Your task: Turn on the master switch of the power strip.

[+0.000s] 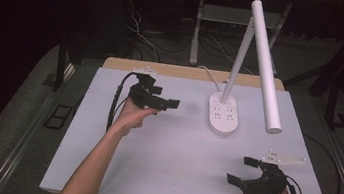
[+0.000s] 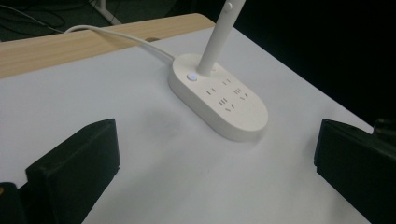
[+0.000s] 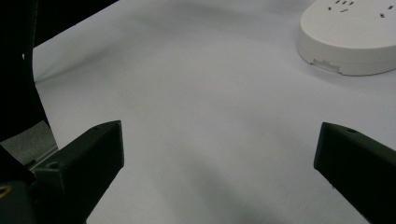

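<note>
My left hand-held gripper (image 1: 171, 103) hovers wide open and empty, aimed at the white lamp base (image 1: 224, 113) standing mid-worktop (image 1: 161, 166). My right hand-held gripper (image 1: 242, 171), also spread and empty, sits near the front right edge.

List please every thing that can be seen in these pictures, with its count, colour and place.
Desk lamp: one, white, oval base at the far middle of the table, with sockets and a round button on top.
Lamp cord: one, white, runs from the base over the far edge.
Table: one, pale grey top, wooden strip along the far edge.
Cables: several, dark and white, on the floor behind.
Left gripper: one, black, jaws apart, left of the lamp base.
Right gripper: one, black, jaws apart, near right corner.
Hands: two, holding the grippers.
</note>
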Tool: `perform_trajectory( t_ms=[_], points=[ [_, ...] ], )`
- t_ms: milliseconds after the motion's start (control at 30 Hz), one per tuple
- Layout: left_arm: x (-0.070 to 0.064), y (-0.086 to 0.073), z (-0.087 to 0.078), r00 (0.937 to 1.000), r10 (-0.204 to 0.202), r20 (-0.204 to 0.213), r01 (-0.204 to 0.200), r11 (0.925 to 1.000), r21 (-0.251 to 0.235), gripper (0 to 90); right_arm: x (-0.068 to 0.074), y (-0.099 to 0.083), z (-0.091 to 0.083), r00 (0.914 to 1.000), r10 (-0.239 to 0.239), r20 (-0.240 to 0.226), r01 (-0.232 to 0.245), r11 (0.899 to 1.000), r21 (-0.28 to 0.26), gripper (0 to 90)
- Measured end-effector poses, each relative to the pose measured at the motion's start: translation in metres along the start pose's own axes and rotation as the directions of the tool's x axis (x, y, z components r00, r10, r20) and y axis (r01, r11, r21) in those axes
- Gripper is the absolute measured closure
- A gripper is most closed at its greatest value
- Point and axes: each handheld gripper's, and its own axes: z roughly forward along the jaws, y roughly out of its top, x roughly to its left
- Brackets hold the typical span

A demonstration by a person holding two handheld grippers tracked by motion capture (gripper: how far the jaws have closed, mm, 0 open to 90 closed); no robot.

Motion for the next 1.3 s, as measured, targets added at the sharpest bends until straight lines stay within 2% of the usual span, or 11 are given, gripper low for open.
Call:
perform_trajectory(
  t_ms=[233, 400, 567, 733, 1167, 1300],
  points=[
    [-0.006, -0.024, -0.021, 1.0, 0.003, -0.001, -0.003, 0.9998, -0.021, 0.0, 0.001, 0.0, 0.0, 1.0, -0.003, 0.001, 0.003, 1.0, -0.003, 1.1],
    [-0.015, -0.038, -0.035, 0.9996, 0.026, -0.007, -0.026, 0.9991, -0.033, 0.0, 0.002, 0.001, 0.001, 1.0, -0.003, 0.001, 0.003, 1.0, -0.003, 1.2],
    [-0.021, -0.058, -0.047, 0.9995, 0.032, -0.004, -0.032, 0.9983, -0.049, 0.0, 0.002, 0.001, 0.001, 1.0, -0.003, 0.0, 0.003, 1.0, -0.009, 1.1],
    [-0.026, -0.075, -0.052, 0.999, 0.04, -0.017, -0.041, 0.9983, -0.041, 0.0, 0.002, 0.001, 0.0, 1.0, 0.0, 0.0, 0.0, 1.0, -0.014, 1.1],
    [-0.036, -0.117, -0.063, 0.9991, 0.041, 0.001, -0.041, 0.9991, -0.009, 0.0, 0.003, 0.0, 0.001, 1.0, 0.006, -0.004, -0.007, 1.0, -0.015, 1.2],
    [-0.037, -0.126, -0.063, 0.9996, 0.028, 0.007, -0.028, 0.9995, -0.012, 0.0, 0.003, 0.0, 0.001, 1.0, 0.009, -0.001, -0.009, 1.0, -0.014, 1.1]
  ],
)
